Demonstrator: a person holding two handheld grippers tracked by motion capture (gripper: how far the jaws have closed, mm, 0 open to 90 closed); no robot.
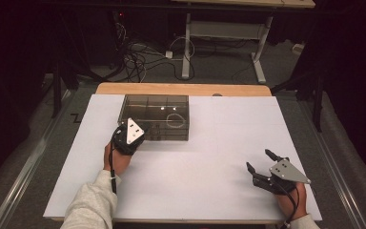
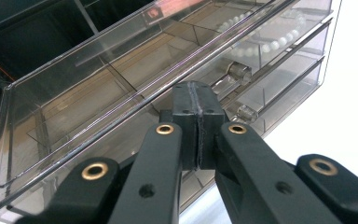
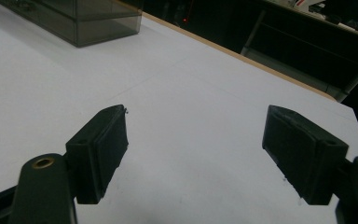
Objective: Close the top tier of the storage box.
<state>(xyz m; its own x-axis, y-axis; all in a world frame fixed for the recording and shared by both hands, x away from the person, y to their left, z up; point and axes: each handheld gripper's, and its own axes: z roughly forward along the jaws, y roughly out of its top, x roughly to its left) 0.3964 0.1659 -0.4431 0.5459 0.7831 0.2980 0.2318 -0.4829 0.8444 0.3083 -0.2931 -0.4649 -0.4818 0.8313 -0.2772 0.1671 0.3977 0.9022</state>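
Pressing my left gripper (image 2: 198,126) up against the front of the smoked clear drawer box (image 1: 155,117), I had its jaws shut pad to pad, with nothing visibly between them. The box sat at the far left of the white table sheet (image 1: 209,162), its long axis running across the table, its drawer fronts facing me. Directly ahead of my closed fingertips, and slightly to one side in the left gripper view, stood a clear drawer knob (image 2: 238,73), with a second clear knob (image 2: 247,112) on the drawer below it. I could not tell whether my pads touched the drawer front or stopped just short. My judgement was that the coming move hinged on that small offset: the knob lay beside the jaw tips, not between them.

My right gripper (image 1: 259,164) rested well apart, near the table's right front, jaws spread wide over bare sheet and holding nothing. The left hand was plainly the nearer one.

Counting: one box, two knobs I could make out, one white bead string (image 2: 261,37) in an upper compartment, two grippers.
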